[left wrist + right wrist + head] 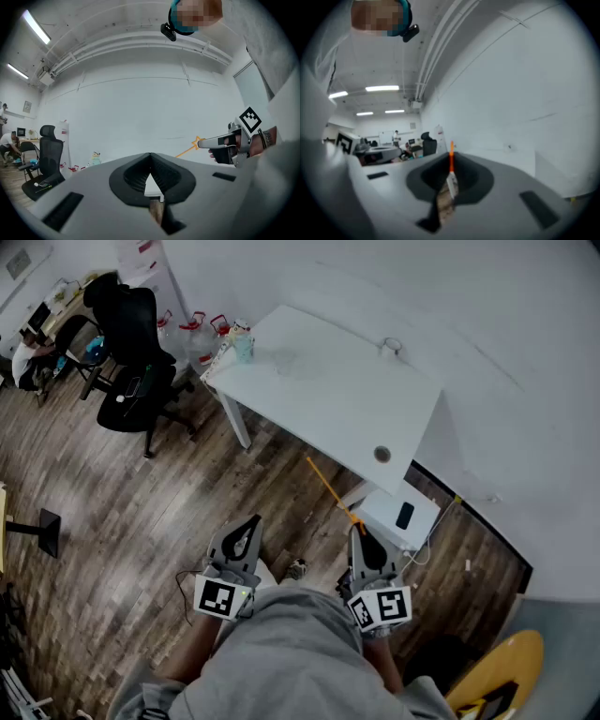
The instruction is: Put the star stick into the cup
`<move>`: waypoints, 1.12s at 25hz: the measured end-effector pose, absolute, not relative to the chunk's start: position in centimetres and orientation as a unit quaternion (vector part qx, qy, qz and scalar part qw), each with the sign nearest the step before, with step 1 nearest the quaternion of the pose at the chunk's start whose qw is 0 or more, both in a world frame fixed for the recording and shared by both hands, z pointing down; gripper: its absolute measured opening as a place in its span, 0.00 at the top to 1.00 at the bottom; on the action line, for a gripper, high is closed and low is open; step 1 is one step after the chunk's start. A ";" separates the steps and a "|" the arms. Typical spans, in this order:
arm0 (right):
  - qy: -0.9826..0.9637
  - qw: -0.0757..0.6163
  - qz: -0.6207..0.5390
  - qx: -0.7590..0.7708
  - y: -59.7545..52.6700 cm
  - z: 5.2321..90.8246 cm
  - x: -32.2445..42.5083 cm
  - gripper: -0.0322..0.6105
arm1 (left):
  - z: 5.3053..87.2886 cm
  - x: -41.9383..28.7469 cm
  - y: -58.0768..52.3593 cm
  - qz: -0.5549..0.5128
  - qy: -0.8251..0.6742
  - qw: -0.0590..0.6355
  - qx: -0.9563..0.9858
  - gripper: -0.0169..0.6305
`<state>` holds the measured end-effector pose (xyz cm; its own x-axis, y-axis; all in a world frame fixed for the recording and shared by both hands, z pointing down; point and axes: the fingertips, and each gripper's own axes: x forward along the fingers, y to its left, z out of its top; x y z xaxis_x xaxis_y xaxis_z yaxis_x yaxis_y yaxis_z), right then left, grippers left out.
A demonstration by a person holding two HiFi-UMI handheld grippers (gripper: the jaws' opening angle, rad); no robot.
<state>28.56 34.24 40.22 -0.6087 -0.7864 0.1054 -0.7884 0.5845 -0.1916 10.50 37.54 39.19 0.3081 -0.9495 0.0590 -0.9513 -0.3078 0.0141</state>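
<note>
Long white table [328, 399] ahead; the small pale cup [243, 345] sits far beyond my closed, empty left tongs [246, 529]. My right tongs [361, 538] pinch the thin orange star-tipped stick [330, 488] by its end, so it could swivel and miss.

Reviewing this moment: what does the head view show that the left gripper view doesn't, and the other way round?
Only the head view: the whole white table top and the white box on the floor beside it, with a dark device on it. Only the left gripper view: the star tip of the stick, plainly outlined, and the ceiling lights. Both: the right gripper shut on the orange star stick, the cup at the table's far corner, and the black chair.
</note>
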 end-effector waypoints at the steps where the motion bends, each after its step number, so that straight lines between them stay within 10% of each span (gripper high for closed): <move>1: -0.890 0.004 0.110 0.442 34.3 40.2 28.5 0.88 | 39.1 10.6 37.6 0.018 -0.587 0.021 0.809 0.93; 28: -0.891 -0.020 0.145 0.429 34.0 41.5 28.1 0.88 | 40.1 10.3 37.8 0.020 -0.600 0.028 0.800 0.93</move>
<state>28.06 33.98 41.50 -0.6311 -0.7706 0.0885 -0.7590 0.5900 -0.2753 10.26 37.80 40.08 0.2800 -0.9577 0.0659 -0.9600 -0.2792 0.0202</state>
